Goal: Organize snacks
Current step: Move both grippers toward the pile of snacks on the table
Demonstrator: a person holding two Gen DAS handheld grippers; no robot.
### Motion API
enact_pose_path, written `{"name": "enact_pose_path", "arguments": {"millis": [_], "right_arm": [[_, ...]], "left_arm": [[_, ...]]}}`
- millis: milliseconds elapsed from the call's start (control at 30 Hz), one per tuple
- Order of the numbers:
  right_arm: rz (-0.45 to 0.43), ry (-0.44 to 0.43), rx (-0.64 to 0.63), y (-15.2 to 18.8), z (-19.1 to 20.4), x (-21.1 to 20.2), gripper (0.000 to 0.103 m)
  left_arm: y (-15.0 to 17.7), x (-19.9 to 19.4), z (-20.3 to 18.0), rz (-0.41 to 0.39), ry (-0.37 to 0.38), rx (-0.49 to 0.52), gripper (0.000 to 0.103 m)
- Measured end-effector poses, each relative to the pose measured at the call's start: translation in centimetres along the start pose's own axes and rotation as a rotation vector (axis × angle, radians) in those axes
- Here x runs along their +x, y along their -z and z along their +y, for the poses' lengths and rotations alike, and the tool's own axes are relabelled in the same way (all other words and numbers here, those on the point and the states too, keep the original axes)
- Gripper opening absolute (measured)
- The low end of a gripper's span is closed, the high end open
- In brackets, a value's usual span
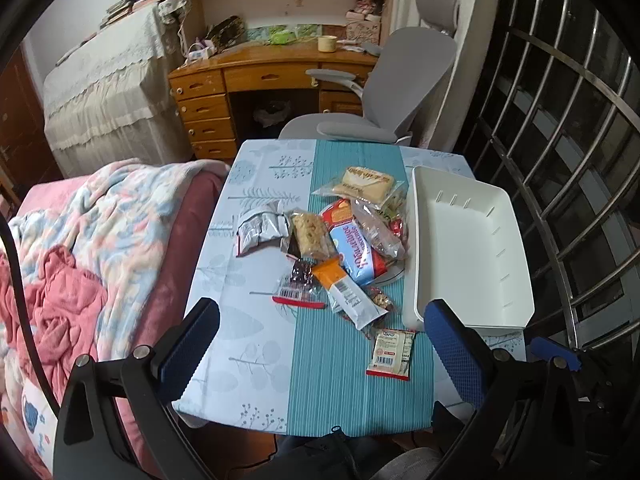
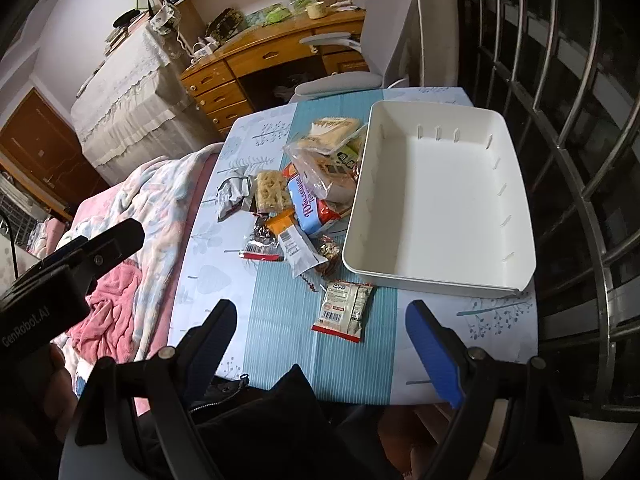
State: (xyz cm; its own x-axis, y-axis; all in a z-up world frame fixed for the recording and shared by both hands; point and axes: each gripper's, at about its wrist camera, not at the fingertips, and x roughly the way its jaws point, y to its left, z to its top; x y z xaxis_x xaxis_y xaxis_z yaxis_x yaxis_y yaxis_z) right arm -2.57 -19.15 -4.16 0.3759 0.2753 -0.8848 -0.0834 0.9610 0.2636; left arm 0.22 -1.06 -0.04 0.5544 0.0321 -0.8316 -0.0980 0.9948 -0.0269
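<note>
snacks [image 1: 340,240]: mixed wrappers, heaped mid-table [image 1: 256,360], left of bin
bin [image 2: 436,196]: white, rectangular
stray packet [image 2: 344,310]: white-red, apart, near edge
left gripper [image 1: 320,344]: spread, nothing between
right gripper [image 2: 320,344]: spread, nothing between

Snack pile [image 1: 352,236] beyond jaws: lower packets overlapped, labels mostly unreadable. Bin [image 1: 472,248] near corner hidden behind right finger [image 1: 456,344].

A wooden desk [image 1: 256,76] with drawers and bookshelves stands against the far wall, a grey office chair [image 1: 384,92] before it. A bed with a pastel blanket [image 1: 100,232] lies left; metal window bars [image 1: 560,128] curve right.
</note>
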Motion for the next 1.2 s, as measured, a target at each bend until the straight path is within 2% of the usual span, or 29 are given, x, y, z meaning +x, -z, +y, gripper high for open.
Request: {"name": "enact_pose_path", "arguments": {"millis": [400, 667, 933, 1200], "right_arm": [[0.073, -0.079, 0.040, -0.1, -2.4, 2.5, 0.087], [0.082, -0.078, 0.052, 0.0, -2.4, 2.9, 0.087], [0.073, -0.046, 0.145, 0.2, -2.4, 3.7, 0.087], [0.060, 0.016, 0.283, -0.5, -1.4, 4.3, 0.087]], "left_arm": [[1.7, 0.3, -0.1, 0.061, -0.088, -0.051, 0.102], [1.9, -0.2, 1.0, 0.063, -0.111, -0.103, 0.102], [1.0, 1.0, 2.4, 0.081, -0.058, -0.102, 0.102], [-1.7, 3.3, 5.1, 0.091, 0.004, -0.047, 0.102]]}}
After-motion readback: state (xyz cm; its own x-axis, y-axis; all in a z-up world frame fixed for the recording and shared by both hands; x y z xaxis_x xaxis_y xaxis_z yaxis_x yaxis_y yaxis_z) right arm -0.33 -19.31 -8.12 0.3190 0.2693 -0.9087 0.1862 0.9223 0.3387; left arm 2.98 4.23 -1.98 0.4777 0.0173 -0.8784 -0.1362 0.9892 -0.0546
